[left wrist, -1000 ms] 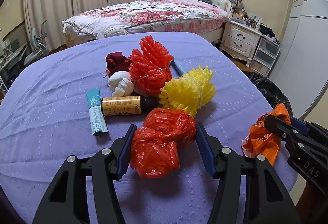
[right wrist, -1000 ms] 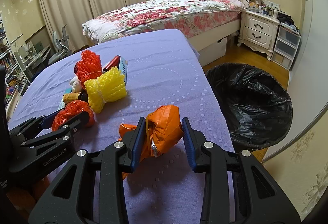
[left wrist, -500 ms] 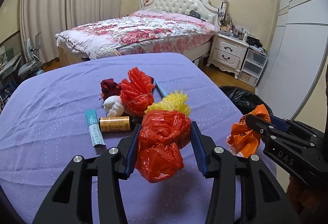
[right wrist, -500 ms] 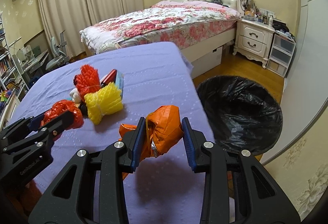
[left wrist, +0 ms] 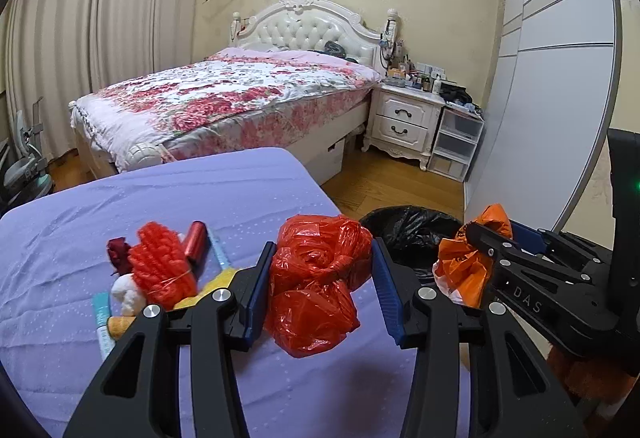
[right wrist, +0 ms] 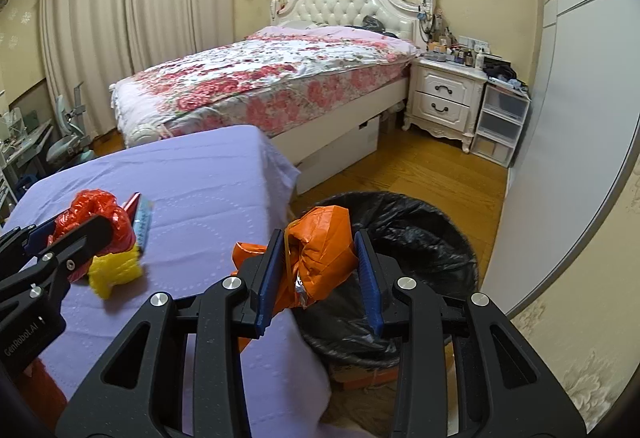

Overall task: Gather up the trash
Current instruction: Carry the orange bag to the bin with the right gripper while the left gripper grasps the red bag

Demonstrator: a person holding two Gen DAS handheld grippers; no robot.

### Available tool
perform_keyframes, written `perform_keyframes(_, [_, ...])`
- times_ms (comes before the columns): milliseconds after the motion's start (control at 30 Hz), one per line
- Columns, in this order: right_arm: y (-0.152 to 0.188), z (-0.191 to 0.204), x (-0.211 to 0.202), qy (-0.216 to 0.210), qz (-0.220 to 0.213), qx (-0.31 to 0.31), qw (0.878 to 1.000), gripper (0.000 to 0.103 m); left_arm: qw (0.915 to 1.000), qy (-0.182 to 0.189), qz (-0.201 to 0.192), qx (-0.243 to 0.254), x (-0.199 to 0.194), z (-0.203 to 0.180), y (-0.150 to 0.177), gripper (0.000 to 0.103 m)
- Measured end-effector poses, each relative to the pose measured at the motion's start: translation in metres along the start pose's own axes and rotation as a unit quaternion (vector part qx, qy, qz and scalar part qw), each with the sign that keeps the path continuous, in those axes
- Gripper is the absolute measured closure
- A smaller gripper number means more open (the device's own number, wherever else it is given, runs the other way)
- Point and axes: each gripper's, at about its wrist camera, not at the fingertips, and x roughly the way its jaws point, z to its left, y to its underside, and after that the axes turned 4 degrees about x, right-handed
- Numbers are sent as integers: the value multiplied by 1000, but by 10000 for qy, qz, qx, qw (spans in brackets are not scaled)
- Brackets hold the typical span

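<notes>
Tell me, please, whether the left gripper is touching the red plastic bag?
Touching. The left wrist view shows the left gripper with both blue pads pressed against the sides of the red plastic bag, holding it above the purple tablecloth.

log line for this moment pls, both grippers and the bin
left gripper: shut on red bag, above table | right gripper: shut on orange bag, at bin rim | drop: not yet

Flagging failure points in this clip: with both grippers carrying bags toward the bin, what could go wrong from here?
The right gripper holds the orange bag over the near rim of the black-lined bin; released now, its loose tail might catch the table edge. The left gripper holds the red bag above the purple table; the two grippers are close and could collide.
</notes>
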Motion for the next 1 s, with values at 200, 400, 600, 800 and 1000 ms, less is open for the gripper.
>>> perform_keyframes(200, [-6, -24, 23, 301, 92, 104, 9995, 68, 9999, 104, 89, 26, 35, -17, -10, 56])
perform_keyframes(400, [-8, -44, 42, 474, 179, 235, 9984, 68, 9996, 155, 232, 70, 66, -32, -15, 56])
perform_keyframes(600, [-12, -57, 58, 575, 230, 375, 9974, 68, 9988, 207, 411, 162, 96, -44, -21, 56])
perform_keyframes(800, [-14, -69, 69, 636, 279, 567, 9960, 68, 9980, 201, 486, 338, 116, -58, -24, 56])
perform_keyframes(1000, [-14, -78, 76, 687, 319, 685, 9948, 66, 9974, 144, 549, 437, 127, -64, -21, 53])
